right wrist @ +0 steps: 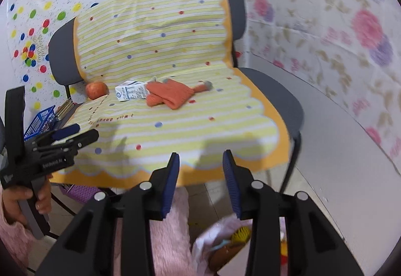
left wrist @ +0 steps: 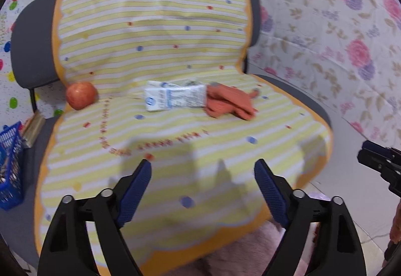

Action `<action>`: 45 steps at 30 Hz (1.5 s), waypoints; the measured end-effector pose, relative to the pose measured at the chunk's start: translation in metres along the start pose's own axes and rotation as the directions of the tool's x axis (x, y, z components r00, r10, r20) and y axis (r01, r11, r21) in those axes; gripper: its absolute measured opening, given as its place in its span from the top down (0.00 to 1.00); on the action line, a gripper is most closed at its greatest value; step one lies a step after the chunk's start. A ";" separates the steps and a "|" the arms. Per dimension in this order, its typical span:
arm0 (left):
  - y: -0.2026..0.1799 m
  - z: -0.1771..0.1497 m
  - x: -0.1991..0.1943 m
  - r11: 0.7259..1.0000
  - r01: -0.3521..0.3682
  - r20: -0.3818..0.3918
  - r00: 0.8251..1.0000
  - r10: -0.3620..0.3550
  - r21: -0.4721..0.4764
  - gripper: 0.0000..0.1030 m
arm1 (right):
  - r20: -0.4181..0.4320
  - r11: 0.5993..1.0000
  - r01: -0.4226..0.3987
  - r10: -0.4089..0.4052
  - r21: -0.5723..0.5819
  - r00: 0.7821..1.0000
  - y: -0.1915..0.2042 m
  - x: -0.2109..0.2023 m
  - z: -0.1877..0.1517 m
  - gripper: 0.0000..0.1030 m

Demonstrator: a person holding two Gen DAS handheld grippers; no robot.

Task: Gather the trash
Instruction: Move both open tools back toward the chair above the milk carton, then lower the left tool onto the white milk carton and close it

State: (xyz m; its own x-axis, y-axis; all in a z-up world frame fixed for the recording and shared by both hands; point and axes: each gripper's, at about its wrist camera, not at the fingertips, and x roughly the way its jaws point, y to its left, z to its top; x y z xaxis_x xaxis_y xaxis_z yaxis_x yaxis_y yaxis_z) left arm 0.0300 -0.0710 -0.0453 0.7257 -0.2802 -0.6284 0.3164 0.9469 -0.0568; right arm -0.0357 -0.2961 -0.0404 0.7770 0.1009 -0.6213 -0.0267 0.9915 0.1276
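Counted on chair seat: one milk carton, print unreadable; one apple left of it, one orange knit touching its right end. Left gripper wide, empty; right gripper parted, empty.

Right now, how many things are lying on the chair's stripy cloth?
3. An apple at the back left, a milk carton in the middle, and an orange knitted thing touching the carton's right end. Something could hide underneath it.

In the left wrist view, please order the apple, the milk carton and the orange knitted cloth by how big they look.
1. Milk carton and orange knitted cloth: they look about equal and lie touching at a similar distance, so I do not rank them.
2. Apple: clearly smallest.
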 end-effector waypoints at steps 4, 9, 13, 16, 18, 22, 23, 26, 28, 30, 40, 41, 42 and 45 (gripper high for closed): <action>0.021 0.022 0.021 0.999 -0.046 -0.020 0.999 0.046 -0.008 0.15 | -0.012 0.999 -0.029 0.029 -0.026 1.000 0.010 0.028 0.019 0.54; 0.023 0.050 0.068 0.996 -0.089 -0.064 0.994 0.090 0.010 0.15 | -0.018 0.998 -0.035 0.034 -0.046 0.999 0.016 0.058 0.036 0.54; 0.009 0.065 0.096 0.992 -0.121 -0.075 0.990 0.122 0.028 0.15 | -0.035 0.999 -0.016 0.015 -0.028 0.999 0.008 0.090 0.052 0.54; -0.001 0.079 0.112 0.989 -0.142 -0.060 0.988 0.144 0.040 0.15 | -0.036 1.000 -0.005 0.005 -0.004 0.999 0.000 0.107 0.064 0.53; -0.008 0.089 0.122 0.988 -0.144 -0.054 0.988 0.147 0.047 0.15 | -0.032 1.000 -0.007 0.008 0.012 0.999 -0.003 0.112 0.069 0.53; -0.015 0.106 0.136 0.984 -0.171 -0.038 0.984 0.173 0.047 0.15 | -0.018 1.000 -0.011 0.012 0.028 1.000 -0.009 0.118 0.076 0.51; -0.016 0.109 0.143 0.982 -0.179 -0.044 0.982 0.182 0.055 0.15 | -0.019 0.999 -0.014 0.014 0.031 1.000 -0.011 0.120 0.076 0.51; -0.020 0.111 0.158 0.969 -0.227 -0.079 0.969 0.234 0.096 0.15 | -0.028 0.999 -0.021 0.022 0.048 0.999 -0.015 0.123 0.076 0.51; -0.019 0.108 0.161 0.964 -0.242 -0.089 0.963 0.253 0.113 0.15 | -0.031 0.998 -0.025 0.026 0.052 0.999 -0.015 0.124 0.077 0.51; -0.013 0.104 0.158 0.959 -0.255 -0.094 0.959 0.267 0.123 0.14 | -0.032 0.999 -0.026 0.027 0.048 0.999 -0.015 0.124 0.076 0.51; 0.076 0.077 0.117 0.943 -0.332 -0.135 0.934 0.330 0.006 0.15 | -0.028 0.999 -0.042 0.043 0.033 0.999 -0.004 0.117 0.073 0.50; 0.084 0.075 0.115 0.935 -0.355 -0.137 0.926 0.352 0.002 0.15 | -0.029 0.999 -0.043 0.044 0.031 0.999 -0.003 0.117 0.073 0.50; 0.092 0.074 0.115 0.925 -0.381 -0.142 0.915 0.377 -0.001 0.15 | -0.029 0.999 -0.044 0.045 0.030 0.999 -0.002 0.117 0.073 0.50; 0.108 0.074 0.107 0.937 -0.344 -0.126 0.934 0.335 -0.060 0.15 | -0.027 0.998 -0.048 0.049 0.032 0.998 0.000 0.117 0.074 0.50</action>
State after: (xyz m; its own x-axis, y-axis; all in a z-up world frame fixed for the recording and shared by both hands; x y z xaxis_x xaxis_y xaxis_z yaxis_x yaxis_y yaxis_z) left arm 0.1870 -0.0106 -0.0609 0.7065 0.0750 -0.7037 0.0106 0.9931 0.1165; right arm 0.1013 -0.2903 -0.0560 0.7578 0.1518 -0.6345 -0.0440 0.9822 0.1825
